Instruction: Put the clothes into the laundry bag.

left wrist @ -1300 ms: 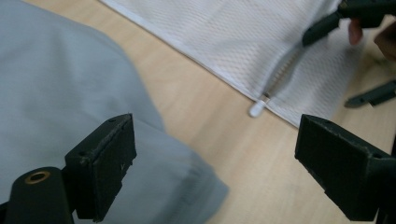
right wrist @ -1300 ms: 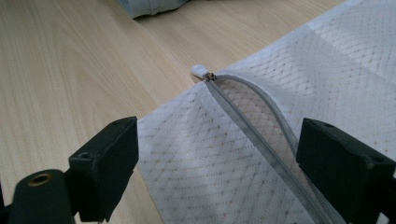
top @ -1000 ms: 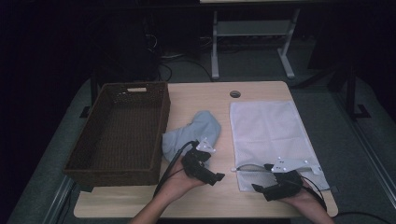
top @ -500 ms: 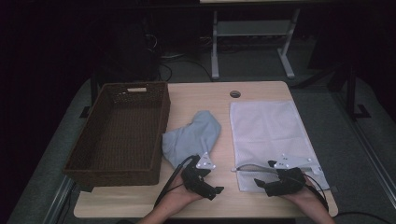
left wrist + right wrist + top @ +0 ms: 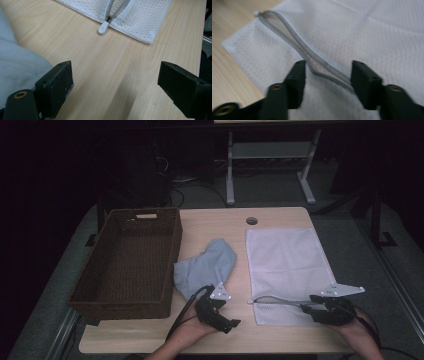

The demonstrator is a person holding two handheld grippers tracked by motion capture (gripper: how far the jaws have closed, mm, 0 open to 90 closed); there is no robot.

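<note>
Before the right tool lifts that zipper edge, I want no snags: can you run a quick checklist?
1. Mesh bag lies flat on the table: ok.
2. Zipper gapes open, its edge between the right tool's jaws: ok.
3. Those jaws have just been closing; pads pressing on the zipper edge: not ok, gaps remain.
4. Left tool open, holding nothing: ok.
5. Zipper pull lies free on the wood: ok.
6. Blue cloth clear of the bag: ok.
</note>
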